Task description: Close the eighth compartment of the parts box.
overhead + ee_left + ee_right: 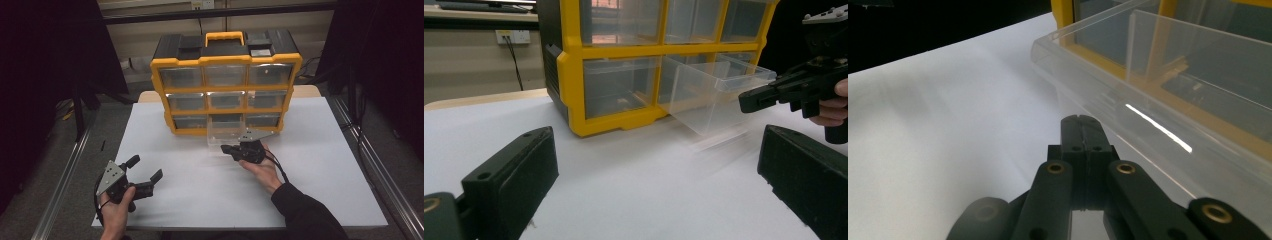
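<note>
1. Resting near the table's front left corner, the left gripper (145,174) is sitting in the person's left hand (116,209) with its jaws standing wide apart and nothing between them.
2. Further right, the right gripper (225,148) is lying in the person's right hand (265,170), its jaws pressed together with nothing between them, their tips pointing left just in front of the clear drawer (225,131).
3. That drawer is sticking out of the bottom row's middle slot of the yellow and black organizer (226,60), its front end tilting down toward the table; in the right gripper view the drawer's rim (1128,85) is passing just beside the closed tips, and whether they are touching cannot be told.
4. Across the scene a white tabletop (200,190) is spreading under everything, bare and smooth, with a strip of pale wood (305,91) showing at its far edge behind the organizer.
5. Metal rails (65,180) are running along both sides of the table above a grey floor, and dark curtains are hanging left and right.
6. Behind the organizer a beige wall is carrying a socket plate (513,36) with a cable hanging from it.
7. Writing or brand marks are not appearing legibly anywhere.
</note>
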Tool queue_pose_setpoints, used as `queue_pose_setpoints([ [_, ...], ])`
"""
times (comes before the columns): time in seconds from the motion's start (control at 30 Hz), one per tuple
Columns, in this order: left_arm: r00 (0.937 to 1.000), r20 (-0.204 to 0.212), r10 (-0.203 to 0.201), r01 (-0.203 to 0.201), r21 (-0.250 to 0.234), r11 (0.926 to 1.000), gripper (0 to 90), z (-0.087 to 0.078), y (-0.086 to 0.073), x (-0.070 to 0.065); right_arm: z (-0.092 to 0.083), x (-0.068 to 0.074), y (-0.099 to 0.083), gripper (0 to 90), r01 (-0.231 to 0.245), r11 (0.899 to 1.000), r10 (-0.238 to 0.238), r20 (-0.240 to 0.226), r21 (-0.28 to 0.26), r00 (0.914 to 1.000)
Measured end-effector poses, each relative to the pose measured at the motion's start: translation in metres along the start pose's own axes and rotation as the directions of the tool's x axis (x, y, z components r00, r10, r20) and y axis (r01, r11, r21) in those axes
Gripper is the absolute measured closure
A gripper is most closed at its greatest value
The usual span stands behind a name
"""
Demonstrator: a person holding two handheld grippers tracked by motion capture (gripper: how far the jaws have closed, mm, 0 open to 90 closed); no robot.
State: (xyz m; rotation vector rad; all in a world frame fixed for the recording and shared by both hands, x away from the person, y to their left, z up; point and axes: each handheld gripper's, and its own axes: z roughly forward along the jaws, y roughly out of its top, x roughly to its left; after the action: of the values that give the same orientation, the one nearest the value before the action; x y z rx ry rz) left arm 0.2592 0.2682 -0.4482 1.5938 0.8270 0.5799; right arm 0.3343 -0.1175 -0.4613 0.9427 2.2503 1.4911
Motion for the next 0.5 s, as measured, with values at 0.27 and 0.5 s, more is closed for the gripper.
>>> queue_pose_setpoints([
  [0.27,1.0000,0.001,0.003,-0.003,0.000,1.0000,2.5,-0.0001,0.0002,0.0000,0.0012,-0.0016,0.0000,90.0,-0.006,1.000,0.007,0.013,-0.007,0.9999],
  [0.5,1.0000,0.001,0.002,-0.002,0.000,1.0000,2.5,0.0000,0.0001,0.0000,0.0025,-0.0035,0.0002,90.0,-0.016,1.000,0.017,0.017,-0.015,0.9997],
])
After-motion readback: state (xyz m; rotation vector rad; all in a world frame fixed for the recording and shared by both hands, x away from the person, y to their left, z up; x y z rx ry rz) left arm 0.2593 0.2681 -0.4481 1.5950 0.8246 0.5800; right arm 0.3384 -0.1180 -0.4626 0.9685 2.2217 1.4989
